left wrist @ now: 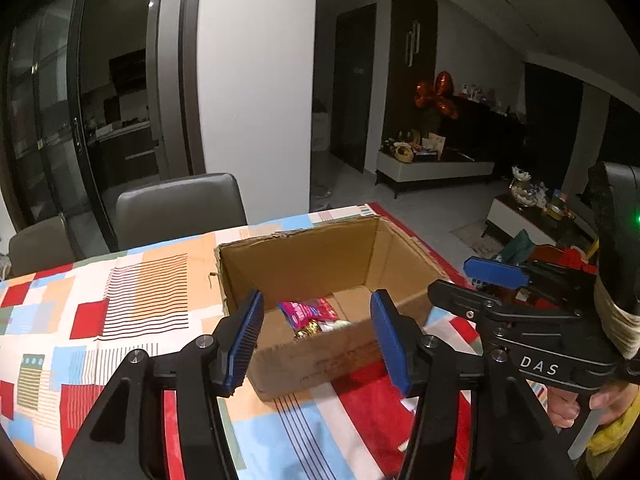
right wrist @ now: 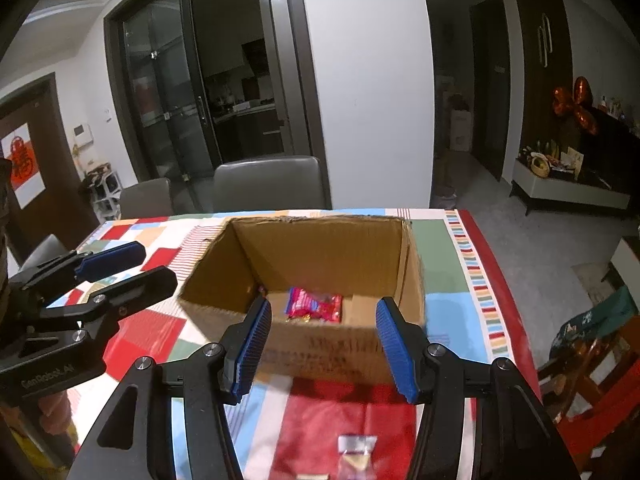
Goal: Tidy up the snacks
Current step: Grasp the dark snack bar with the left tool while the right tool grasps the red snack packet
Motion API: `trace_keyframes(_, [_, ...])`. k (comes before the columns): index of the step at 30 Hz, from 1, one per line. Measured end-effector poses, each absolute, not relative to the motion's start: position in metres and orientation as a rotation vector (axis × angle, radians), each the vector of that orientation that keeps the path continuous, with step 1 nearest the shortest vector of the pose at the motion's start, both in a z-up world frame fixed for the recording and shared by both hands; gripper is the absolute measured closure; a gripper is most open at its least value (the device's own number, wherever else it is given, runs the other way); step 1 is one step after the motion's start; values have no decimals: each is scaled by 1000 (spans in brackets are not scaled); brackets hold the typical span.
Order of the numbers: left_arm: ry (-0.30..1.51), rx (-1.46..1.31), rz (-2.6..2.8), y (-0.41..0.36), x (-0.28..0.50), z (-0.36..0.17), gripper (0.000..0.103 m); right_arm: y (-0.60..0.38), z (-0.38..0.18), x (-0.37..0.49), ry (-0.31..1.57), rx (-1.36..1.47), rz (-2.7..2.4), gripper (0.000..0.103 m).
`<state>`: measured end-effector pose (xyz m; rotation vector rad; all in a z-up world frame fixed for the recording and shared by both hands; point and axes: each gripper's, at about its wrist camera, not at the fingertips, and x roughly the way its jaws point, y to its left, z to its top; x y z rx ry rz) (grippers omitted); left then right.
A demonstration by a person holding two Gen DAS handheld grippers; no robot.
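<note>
Snacks point(right wrist: 316, 305) in cardboard box point(right wrist: 332, 344), left gripper point(left wrist: 316, 336) spread wide and empty, right gripper point(right wrist: 324, 344) likewise

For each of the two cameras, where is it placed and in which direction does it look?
Left wrist: sits on the left gripper, looks forward over the cardboard box; the right gripper and a hand show at right.
Right wrist: sits on the right gripper, faces the same box; the left gripper shows at left.
Shared: box, pink snack packet, patterned tablecloth, grey chair.

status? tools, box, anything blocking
Left tool open, empty. Right tool open, empty. Cardboard box holds pink snack packet; clear wrapped snack loose on tablecloth. Nothing blocking.
</note>
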<state>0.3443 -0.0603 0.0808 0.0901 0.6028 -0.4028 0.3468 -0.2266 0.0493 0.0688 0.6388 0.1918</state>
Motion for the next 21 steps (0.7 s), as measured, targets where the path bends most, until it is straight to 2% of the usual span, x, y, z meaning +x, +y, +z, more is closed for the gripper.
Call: trace_keyframes(21, [579,171,-469,-58,248,69,48,-219,34,262,651,83,211,47])
